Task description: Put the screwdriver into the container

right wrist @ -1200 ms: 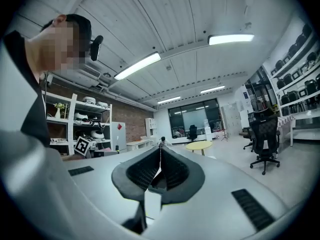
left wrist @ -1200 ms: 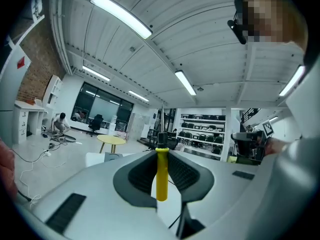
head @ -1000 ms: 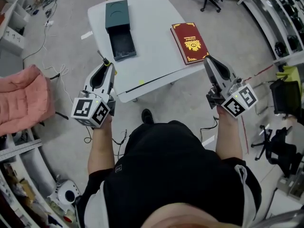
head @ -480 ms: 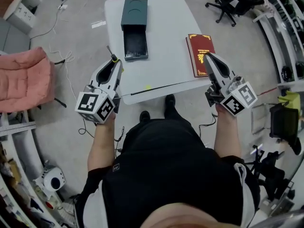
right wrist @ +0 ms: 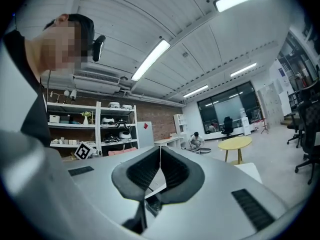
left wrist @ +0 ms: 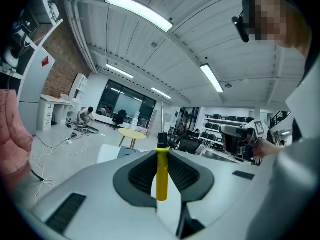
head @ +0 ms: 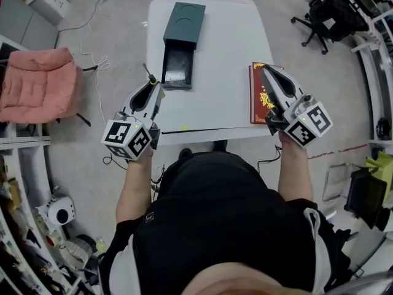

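Grey floor (head: 104,54) lies open all round the white table (head: 227,54), with a pink cushioned seat (head: 37,85) well off to the left and black office chairs (head: 325,11) well off to the far right; the table's top is mostly bare through the middle and along the near edge, where the person stands close; a dark green container (head: 186,24) sits toward the far left of the table with its drawer (head: 178,66) slid out toward the person, open side up; a red book (head: 256,106) lies flat by the right edge, near the front corner; the left gripper (head: 156,90) hovers over the table's left edge, just beside the drawer's near left corner, its jaws clamped on the yellow handle of the screwdriver (left wrist: 161,176), whose black collar and thin metal shaft stick out past the fingertips, pointing away from the person; the right gripper (head: 263,69) is held over the book, its jaws closed together with nothing between them; both forearms reach forward from the body, roughly parallel, each hand wrapped round its gripper just behind the marker cube, the two grippers well apart and angled slightly inward.
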{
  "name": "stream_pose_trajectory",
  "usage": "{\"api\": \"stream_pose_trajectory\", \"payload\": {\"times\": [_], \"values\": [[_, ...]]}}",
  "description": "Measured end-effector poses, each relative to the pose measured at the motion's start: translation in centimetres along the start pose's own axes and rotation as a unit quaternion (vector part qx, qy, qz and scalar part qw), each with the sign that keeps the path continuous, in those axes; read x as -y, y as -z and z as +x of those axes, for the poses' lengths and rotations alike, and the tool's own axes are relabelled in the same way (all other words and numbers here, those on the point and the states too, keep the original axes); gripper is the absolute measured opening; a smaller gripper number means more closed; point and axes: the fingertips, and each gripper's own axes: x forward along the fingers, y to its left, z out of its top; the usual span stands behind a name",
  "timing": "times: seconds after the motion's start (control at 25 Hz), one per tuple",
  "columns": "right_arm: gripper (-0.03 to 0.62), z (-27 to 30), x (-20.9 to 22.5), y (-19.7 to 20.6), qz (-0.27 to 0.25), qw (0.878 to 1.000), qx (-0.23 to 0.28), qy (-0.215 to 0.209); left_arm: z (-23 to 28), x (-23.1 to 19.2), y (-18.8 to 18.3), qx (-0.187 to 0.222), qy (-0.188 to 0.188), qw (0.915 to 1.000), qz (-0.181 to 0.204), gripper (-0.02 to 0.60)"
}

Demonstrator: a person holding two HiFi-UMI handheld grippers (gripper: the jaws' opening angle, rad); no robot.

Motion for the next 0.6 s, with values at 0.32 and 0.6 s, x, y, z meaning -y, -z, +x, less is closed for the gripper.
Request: {"api": "stream_pose_trajectory", "payload": {"times": [0.32,0.6], "values": [[0.031,0.7,7.1,-0.3,0.027,0.997,-0.007,-0.067,4.7,1.9,0.0,-0.011,-0.063,0.9979,-0.005,0.075],[0.031,0.1,10.7,0.6,0.045,0.992,-0.023,-0.113,7.4,2.9,0.3,-0.022,-0.111,0.9936,0.002,0.075]]}}
